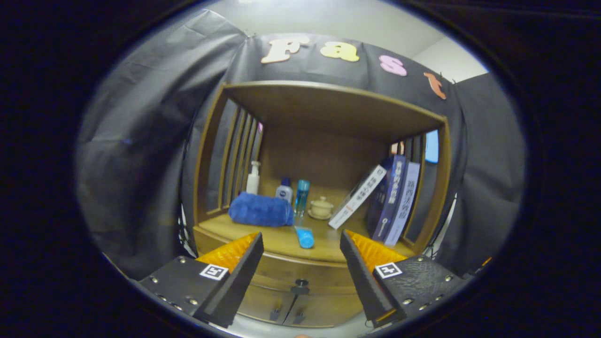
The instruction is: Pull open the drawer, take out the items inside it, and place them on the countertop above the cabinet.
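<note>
Gripper (300, 263) wide open, empty | drawer (300, 274) shut ahead

dim overall, light from 12 o'clock above | pale ceiling (338, 19) brightest | cabinet (324, 108) top underside and back panel shaded | countertop (281, 237) moderately lit | strong fisheye bending toward 3 and 9 o'clock | soft focus, fingers (244, 272) at 6 o'clock slightly blurred

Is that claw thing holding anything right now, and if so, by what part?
Nothing is held. The gripper is open, its fingers wide apart and short of the cabinet, with the drawer knob showing in the gap between them, untouched.
</note>
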A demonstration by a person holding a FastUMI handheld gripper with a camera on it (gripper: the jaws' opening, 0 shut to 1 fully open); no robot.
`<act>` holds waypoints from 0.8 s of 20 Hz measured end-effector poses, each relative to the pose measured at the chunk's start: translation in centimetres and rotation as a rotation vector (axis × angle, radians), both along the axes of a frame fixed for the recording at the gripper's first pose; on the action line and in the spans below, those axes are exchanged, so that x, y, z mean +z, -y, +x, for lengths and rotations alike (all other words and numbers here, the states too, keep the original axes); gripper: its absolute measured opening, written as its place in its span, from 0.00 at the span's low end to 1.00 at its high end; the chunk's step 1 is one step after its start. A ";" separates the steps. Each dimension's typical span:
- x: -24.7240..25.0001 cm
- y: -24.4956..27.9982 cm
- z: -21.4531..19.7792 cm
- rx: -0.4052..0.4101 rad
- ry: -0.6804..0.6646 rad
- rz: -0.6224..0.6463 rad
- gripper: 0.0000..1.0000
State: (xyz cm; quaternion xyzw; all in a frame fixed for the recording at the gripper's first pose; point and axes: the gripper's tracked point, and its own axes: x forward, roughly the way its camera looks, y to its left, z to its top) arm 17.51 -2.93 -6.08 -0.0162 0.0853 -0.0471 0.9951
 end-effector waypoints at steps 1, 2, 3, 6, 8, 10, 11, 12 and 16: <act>1.7 -0.1 -1.0 0.012 0.019 0.000 0.98; 3.3 0.1 -1.9 0.019 0.038 0.000 0.98; 4.9 0.4 -2.9 0.024 0.055 -0.001 0.98; 9.3 1.2 -5.8 0.036 0.103 0.000 0.98; 11.1 1.6 -7.7 0.057 0.104 -0.002 0.98; 12.7 1.7 -9.5 0.073 0.113 -0.008 0.98; 13.4 1.8 -10.2 0.077 0.120 -0.008 0.98; 14.0 1.9 -10.8 0.081 0.129 -0.006 0.98; 14.8 1.9 -12.5 0.098 0.137 0.038 0.98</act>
